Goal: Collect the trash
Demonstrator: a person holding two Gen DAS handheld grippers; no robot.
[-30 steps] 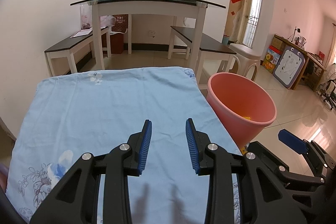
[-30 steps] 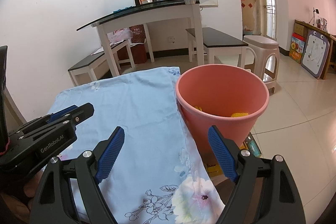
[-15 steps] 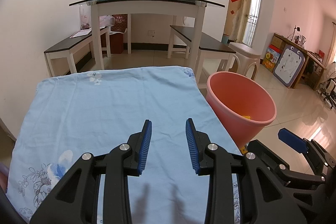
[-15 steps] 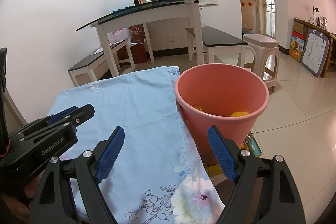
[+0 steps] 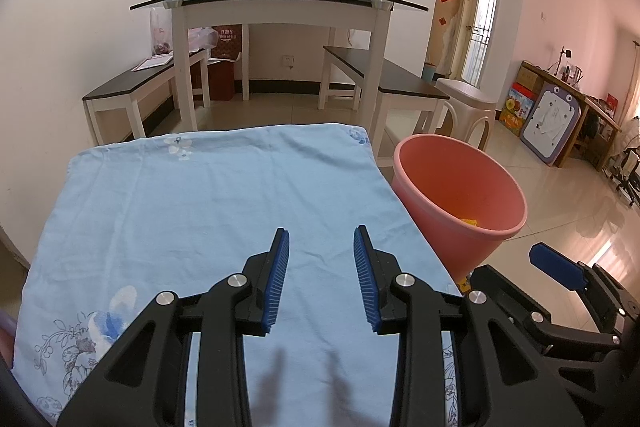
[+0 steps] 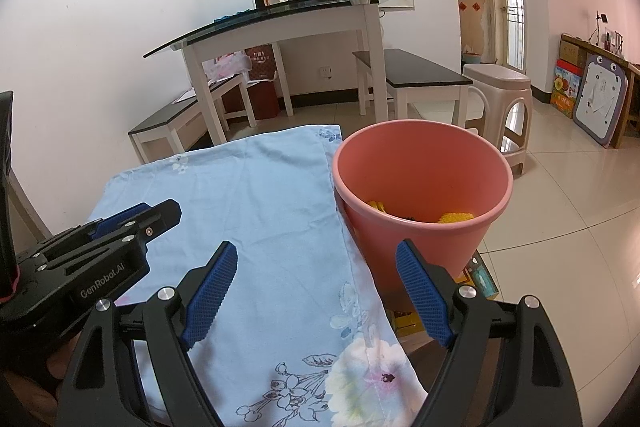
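A pink bin stands on the floor at the right edge of a table under a light blue floral cloth. Yellow trash lies in the bin's bottom. My left gripper is open and empty above the cloth's near half; it also shows at the left of the right wrist view. My right gripper is open wide and empty over the cloth's right edge, just short of the bin; its finger shows in the left wrist view.
A glass-topped white table with a pomelo and flowers stands behind, with two dark benches under it. A beige plastic stool is behind the bin. Coloured boxes lie on the tiled floor beside the bin's base.
Both views have shifted very slightly; the bin sits a touch lower and further from the left gripper. Both grippers stay open and empty.
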